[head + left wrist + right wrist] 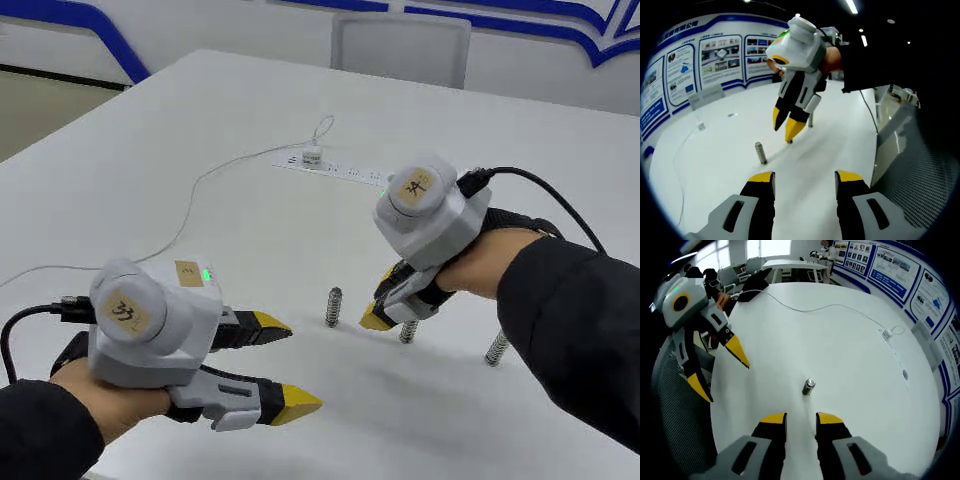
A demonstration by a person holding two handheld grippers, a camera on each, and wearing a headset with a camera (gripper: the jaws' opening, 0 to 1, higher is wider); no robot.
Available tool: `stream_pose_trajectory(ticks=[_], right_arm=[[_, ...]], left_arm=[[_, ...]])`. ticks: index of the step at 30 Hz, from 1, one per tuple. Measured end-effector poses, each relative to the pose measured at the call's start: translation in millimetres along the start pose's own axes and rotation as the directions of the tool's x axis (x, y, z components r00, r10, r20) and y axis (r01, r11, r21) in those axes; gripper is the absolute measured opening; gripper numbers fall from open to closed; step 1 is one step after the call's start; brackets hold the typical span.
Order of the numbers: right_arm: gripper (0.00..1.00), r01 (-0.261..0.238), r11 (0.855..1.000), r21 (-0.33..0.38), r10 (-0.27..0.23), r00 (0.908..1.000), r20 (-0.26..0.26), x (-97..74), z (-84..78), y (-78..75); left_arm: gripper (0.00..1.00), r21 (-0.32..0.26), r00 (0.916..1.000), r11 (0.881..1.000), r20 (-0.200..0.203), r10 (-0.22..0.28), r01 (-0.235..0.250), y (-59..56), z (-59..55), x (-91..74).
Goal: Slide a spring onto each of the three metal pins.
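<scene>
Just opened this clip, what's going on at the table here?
A person works at a white table with a handheld gripper in each hand. Three springs stand upright, apparently already on pins: a left spring, a middle spring and a right spring. The right gripper points down beside the middle spring, jaws slightly apart and empty. The left gripper hangs aside, open and empty.

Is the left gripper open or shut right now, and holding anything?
Open and empty. In the head view the yellow-tipped jaws of the left gripper stand well apart; its own view shows bare table between them.
</scene>
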State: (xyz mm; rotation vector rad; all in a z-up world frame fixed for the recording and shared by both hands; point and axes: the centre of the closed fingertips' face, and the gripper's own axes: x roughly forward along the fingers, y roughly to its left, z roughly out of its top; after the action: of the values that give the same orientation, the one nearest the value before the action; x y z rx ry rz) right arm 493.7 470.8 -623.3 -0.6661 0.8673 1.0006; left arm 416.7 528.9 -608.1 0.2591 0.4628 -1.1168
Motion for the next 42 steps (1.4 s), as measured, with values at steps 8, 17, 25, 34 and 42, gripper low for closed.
stream_pose_trajectory(ticks=[8, 17, 25, 34, 42], right_arm=[[0.25, 0.012, 0.999, 0.046, -0.014, 0.999, 0.043, -14.1, -21.8, 10.7], [0.26, 0.046, 0.992, 0.115, -0.058, 0.9928, 0.104, -32.0, -43.6, 14.3], [0.27, 0.065, 0.983, 0.17, -0.089, 0.987, 0.134, -41.6, -60.4, 16.1], [0.28, 0.102, 0.965, 0.242, -0.147, 0.9742, 0.172, -60.8, -83.0, 10.3], [0.29, 0.136, 0.944, 0.302, -0.202, 0.9588, 0.2, -75.0, -101.9, 2.0]], left_arm=[[0.49, 0.0, 1.0, 1.0, -0.001, -0.002, 0.002, -0.4, -0.5, 0.1], [0.49, 0.001, 1.0, 1.0, -0.004, -0.005, 0.005, -1.2, -1.2, 0.8], [0.49, 0.002, 1.0, 1.0, -0.005, -0.007, 0.007, -1.6, -1.3, 0.9], [0.5, -0.001, 0.9999, 1.0, -0.005, -0.009, 0.009, -1.8, -1.7, 1.2], [0.5, 0.0, 1.0, 1.0, -0.007, -0.005, 0.005, -1.1, -1.9, 1.3]])
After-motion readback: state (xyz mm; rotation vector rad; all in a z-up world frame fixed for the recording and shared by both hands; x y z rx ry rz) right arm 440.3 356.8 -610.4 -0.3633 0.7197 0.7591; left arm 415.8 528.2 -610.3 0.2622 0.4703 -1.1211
